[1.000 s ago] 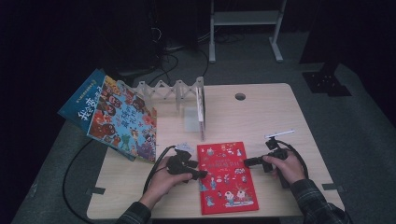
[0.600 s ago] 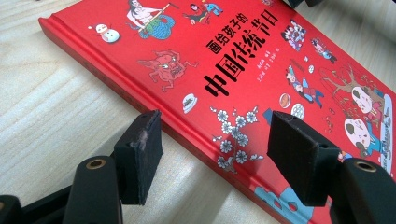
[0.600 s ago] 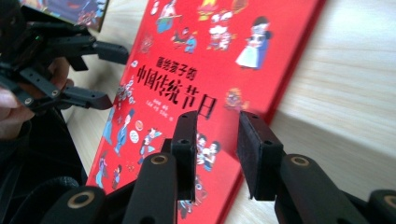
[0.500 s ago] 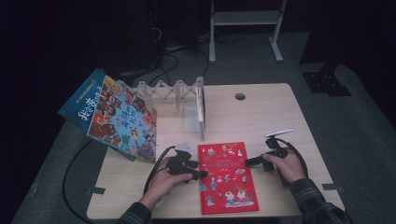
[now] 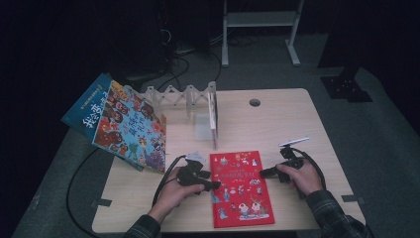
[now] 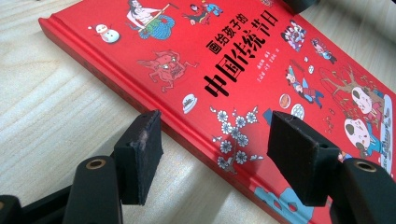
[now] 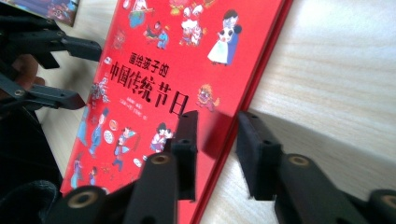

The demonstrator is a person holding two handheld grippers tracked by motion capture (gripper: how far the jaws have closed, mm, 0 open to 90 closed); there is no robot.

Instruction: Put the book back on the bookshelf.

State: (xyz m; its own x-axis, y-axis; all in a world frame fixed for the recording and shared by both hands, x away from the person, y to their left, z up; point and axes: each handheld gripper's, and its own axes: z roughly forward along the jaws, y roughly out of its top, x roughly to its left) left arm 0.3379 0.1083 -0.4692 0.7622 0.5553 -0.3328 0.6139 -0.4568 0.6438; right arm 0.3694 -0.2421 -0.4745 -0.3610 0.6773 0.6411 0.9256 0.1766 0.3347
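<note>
A red picture book [image 5: 238,191] with Chinese title lies flat near the table's front edge. My left gripper [image 5: 212,185] is at the book's left edge. In the left gripper view its jaws [image 6: 217,140] stand open astride that spine edge of the book [image 6: 243,60], one pad over the table and the other over the cover. My right gripper [image 5: 263,173] is at the book's right edge. In the right gripper view it [image 7: 217,135] is open, one jaw above the cover [image 7: 154,70], the other above the bare wood. The left gripper [image 7: 91,74] shows there across the book.
A large blue picture book [image 5: 124,126] leans at the table's left, overhanging the edge. A white accordion rack [image 5: 173,94] stands behind, with a thin book [image 5: 213,116] upright at its right end. The wooden table [image 5: 277,124] has a cable hole [image 5: 254,102].
</note>
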